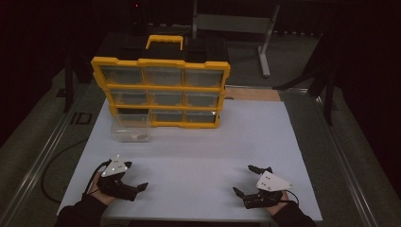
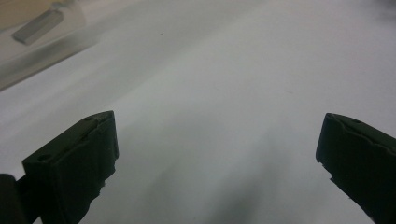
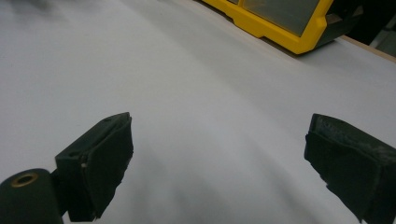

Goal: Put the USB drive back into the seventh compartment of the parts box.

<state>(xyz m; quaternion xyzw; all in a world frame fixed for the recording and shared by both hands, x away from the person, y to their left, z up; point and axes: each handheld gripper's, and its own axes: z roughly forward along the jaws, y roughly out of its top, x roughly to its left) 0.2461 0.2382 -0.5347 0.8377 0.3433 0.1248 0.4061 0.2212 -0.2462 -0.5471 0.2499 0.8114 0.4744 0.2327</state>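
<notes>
Yellow drawer cabinet (image 1: 161, 90) at far edge; grippers wide-open over bare white mat (image 1: 198, 156).

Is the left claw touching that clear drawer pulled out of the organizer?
Apart. The high view shows the left claw near the table's front edge, with a stretch of bare white surface between it and the clear drawer. Its jaws stand open.

A: Where could a claw pass?
B: The near and middle white worktop (image 1: 198, 156) lies bare between both hands, across to its right edge.
A: And what blocks the way?
B: The yellow drawer organizer (image 1: 161, 90) stands across the far left and centre, with a clear drawer (image 1: 131, 128) pulled out onto the worktop just before its lower left corner.
</notes>
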